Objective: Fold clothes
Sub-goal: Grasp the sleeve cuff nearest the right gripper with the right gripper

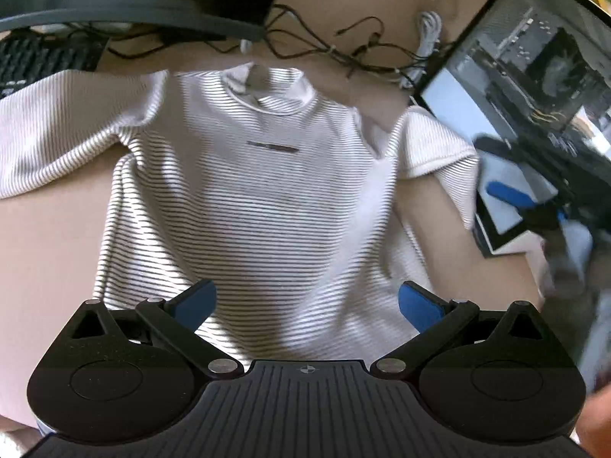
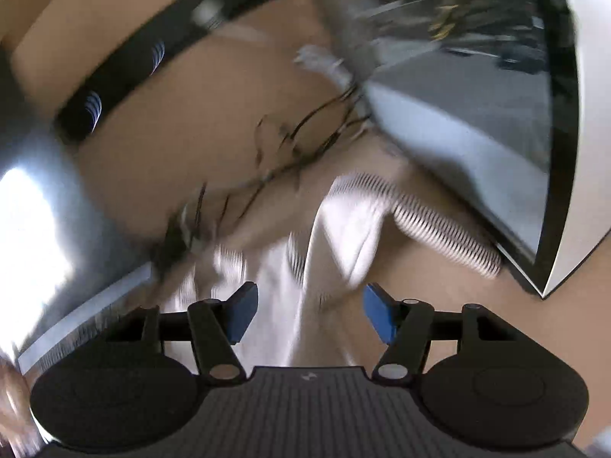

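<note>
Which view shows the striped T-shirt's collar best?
The left wrist view: the striped T-shirt lies spread flat, its collar facing the camera at the top. The right wrist view is motion-blurred and shows only a sleeve and smeared fabric; no collar can be made out.

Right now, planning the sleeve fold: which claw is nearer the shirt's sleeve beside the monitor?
Right. The right claw hangs just beyond that sleeve; the left claw is over the hem.

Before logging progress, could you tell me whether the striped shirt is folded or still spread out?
Spread out: the striped shirt lies flat on the table, both sleeves out, collar showing.
</note>
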`<state>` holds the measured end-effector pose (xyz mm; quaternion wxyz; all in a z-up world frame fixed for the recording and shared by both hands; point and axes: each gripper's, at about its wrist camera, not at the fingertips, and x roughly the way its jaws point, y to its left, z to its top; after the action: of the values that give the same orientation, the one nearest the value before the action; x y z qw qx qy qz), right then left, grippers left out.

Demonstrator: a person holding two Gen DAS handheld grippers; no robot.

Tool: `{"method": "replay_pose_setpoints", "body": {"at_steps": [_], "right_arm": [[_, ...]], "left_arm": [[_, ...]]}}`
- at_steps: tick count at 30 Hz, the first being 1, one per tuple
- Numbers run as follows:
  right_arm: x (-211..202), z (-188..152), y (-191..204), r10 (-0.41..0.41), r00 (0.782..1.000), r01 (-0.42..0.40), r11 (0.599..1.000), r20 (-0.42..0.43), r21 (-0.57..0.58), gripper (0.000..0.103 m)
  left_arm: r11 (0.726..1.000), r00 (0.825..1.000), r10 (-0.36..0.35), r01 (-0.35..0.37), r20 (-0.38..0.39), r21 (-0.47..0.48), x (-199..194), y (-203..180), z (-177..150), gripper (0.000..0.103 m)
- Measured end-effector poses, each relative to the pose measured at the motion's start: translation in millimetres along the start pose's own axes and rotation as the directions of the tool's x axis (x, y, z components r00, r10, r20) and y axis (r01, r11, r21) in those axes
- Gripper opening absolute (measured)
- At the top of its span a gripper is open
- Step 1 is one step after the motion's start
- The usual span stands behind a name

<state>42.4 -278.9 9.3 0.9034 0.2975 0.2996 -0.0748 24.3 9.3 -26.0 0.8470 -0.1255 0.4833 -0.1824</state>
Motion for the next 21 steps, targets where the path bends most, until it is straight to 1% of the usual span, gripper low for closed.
{"method": "replay_pose_setpoints", "body": {"at_steps": [3,4,6,9,11,14,17,18,19,20,21], "right_arm": [[15,15,-15,-0.008,1.000,0.005,0.988,0.015,0.154,0.063],[19,17,-19,-0.004,1.000,0.000,0.982,0.021,0.188,0.063],[27,21,-25,-0.029,0.999,0.020,0.970,0.034,0.243,0.063],[41,21,-27,-0.071,0.997,0.061,0.947,0.020,0.316,0.063],[47,20,-26,-0.112,0.993,0.096,0.938,0.027,0.334,0.063],[67,22,-19,-0.170,0.984,0.148,0.935,0.043,0.323,0.063],[86,27,-14,-0.197,0.980,0.177,0.938,0.039,0.297,0.063],[91,28,-13,-0.199,0.979,0.181,0.943,0.037,0.279,0.061],[95,29,-12,-0.213,0.976,0.196,0.946,0.038,0.258,0.054],[99,31,-11,-0.224,0.974,0.210,0.950,0.039,0.232,0.038],[103,33,-9,-0.224,0.974,0.213,0.957,0.038,0.197,0.029]], "left_arm": [[0.999,0.999,0.014,-0.014,0.030,0.030,-12,-9,-1,0.103],[0.999,0.999,0.017,-0.019,0.040,0.033,-15,-12,-2,0.103],[0.999,0.998,0.019,-0.021,0.059,0.036,-21,-15,-3,0.103],[0.999,0.997,0.029,-0.031,0.070,0.029,-26,-15,-4,0.103],[0.999,0.997,0.038,-0.040,0.069,0.017,-26,-14,-5,0.103],[0.999,0.997,0.050,-0.051,0.066,0.002,-27,-10,-5,0.103],[0.998,0.996,0.063,-0.062,0.064,-0.014,-26,-6,-5,0.103],[0.998,0.996,0.066,-0.065,0.063,-0.021,-26,-4,-5,0.103],[0.997,0.996,0.070,-0.068,0.062,-0.028,-25,-3,-6,0.103],[0.997,0.996,0.071,-0.069,0.061,-0.035,-25,-1,-5,0.103],[0.997,0.996,0.070,-0.068,0.059,-0.042,-24,1,-5,0.103]]}}
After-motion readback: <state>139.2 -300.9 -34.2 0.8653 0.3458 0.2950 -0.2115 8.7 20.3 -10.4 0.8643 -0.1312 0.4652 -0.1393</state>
